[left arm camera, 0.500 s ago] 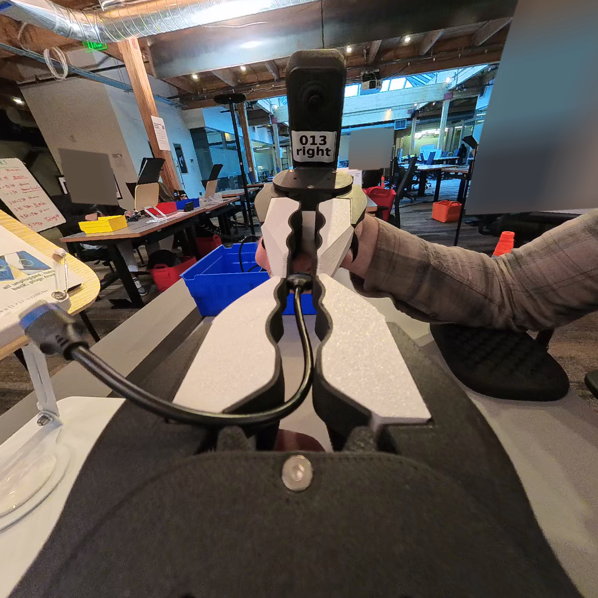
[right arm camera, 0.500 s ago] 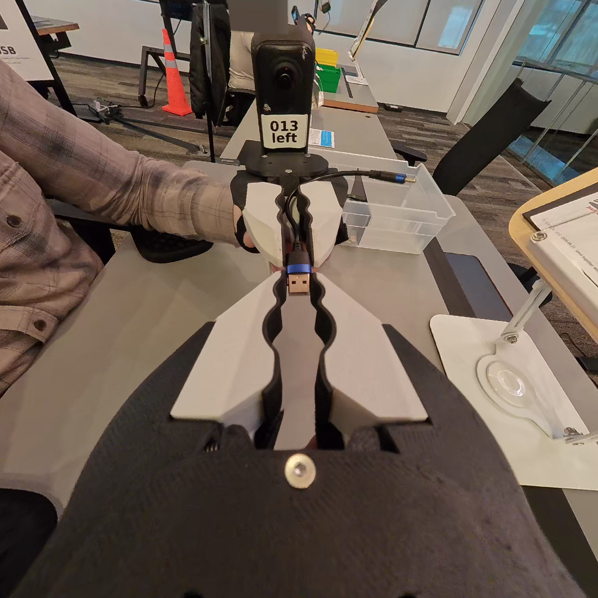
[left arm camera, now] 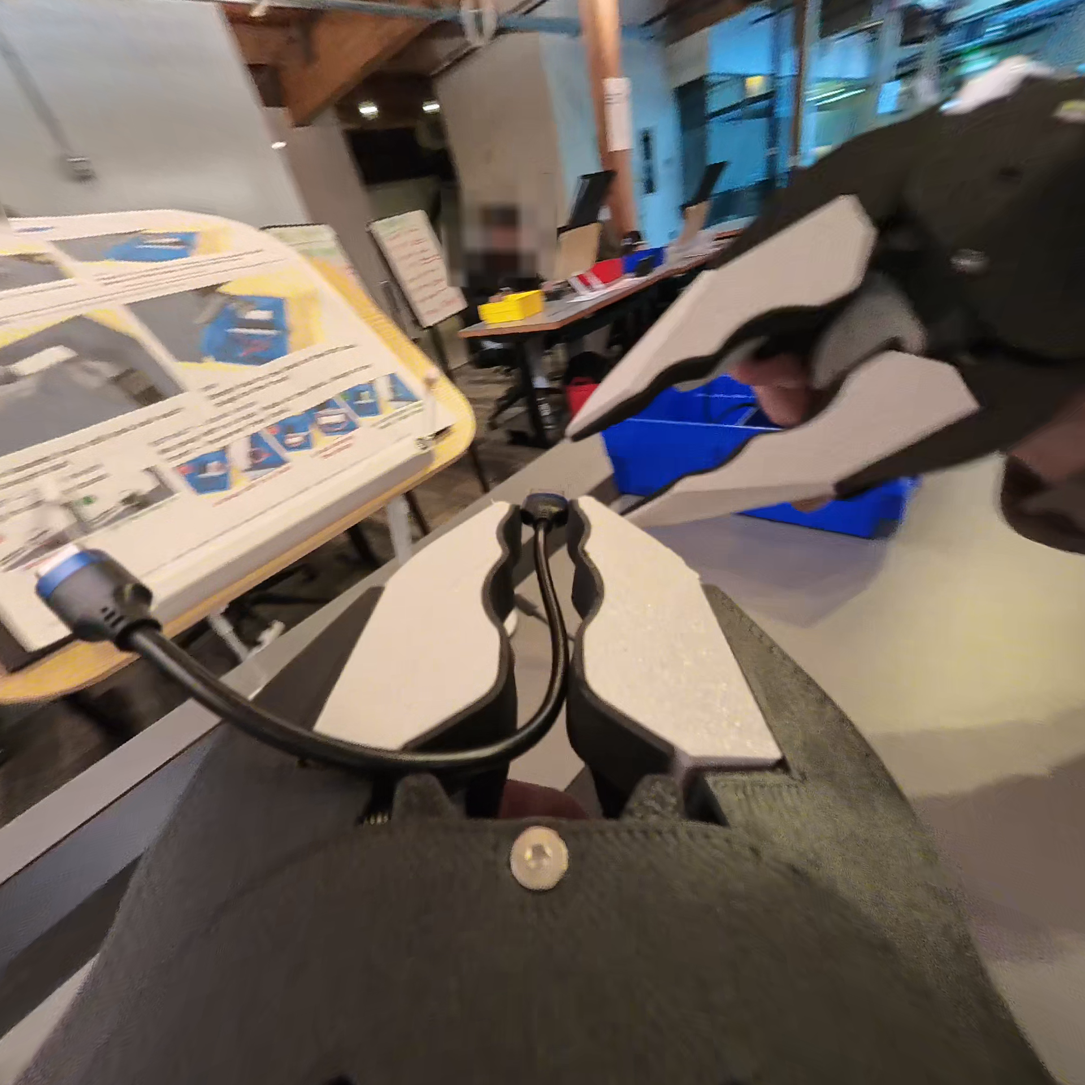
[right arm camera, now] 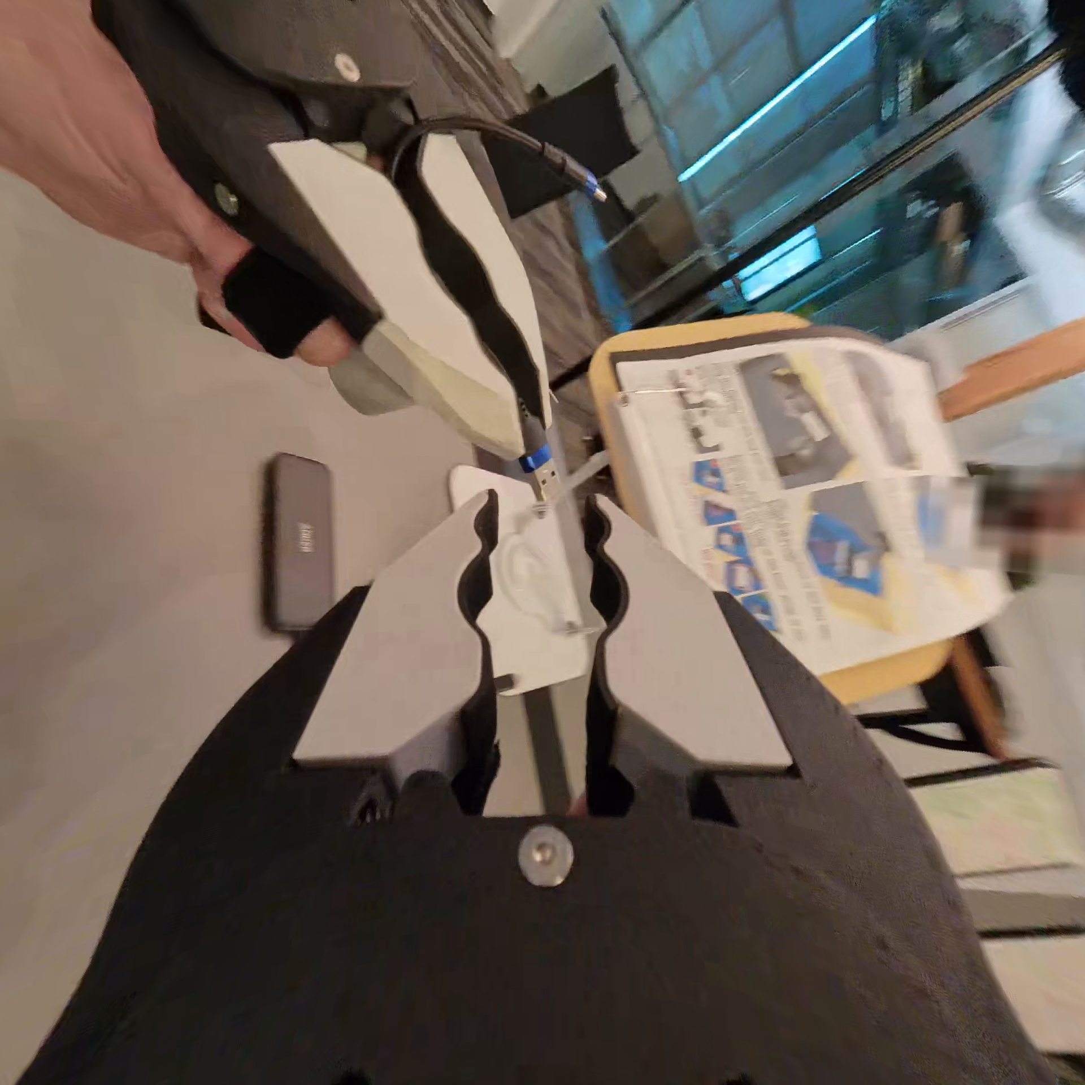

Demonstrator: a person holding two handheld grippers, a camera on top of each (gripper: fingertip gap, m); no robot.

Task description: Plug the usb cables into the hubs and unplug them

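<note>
— How many of each thing are counted here?

— One black USB cable [left arm camera: 364, 757] is seen, with two plugs: a large blue-ringed plug [left arm camera: 88, 596] at one end and a small plug [left arm camera: 545, 509] at the other. One dark hub [right arm camera: 299, 540] is seen lying flat on the grey table [right arm camera: 117, 587]. One blue bin [left arm camera: 693, 434] is made out beyond the table, and one tilted board with an instruction sheet [left arm camera: 194, 399] is carried on a clear stand with a white base [right arm camera: 540, 593].

— What is held by the left gripper [left arm camera: 543, 508]?

— The cable is pinched at its small plug between the tips, which are drawn nearly together. The cord is bent back through the gap and out to the left, and the large plug is left hanging free in front of the instruction sheet. In the right wrist view the picture is blurred, so it can only be said that a blue-ringed plug appears to stick out past the tips there.

— And the right gripper [right arm camera: 540, 505]?

— Its fingers are held clearly apart, and nothing is gripped between them. It is raised above the table, just beside the left gripper's tips, with the stand's base seen through the gap. The hub is left untouched, to the left of both grippers.
</note>
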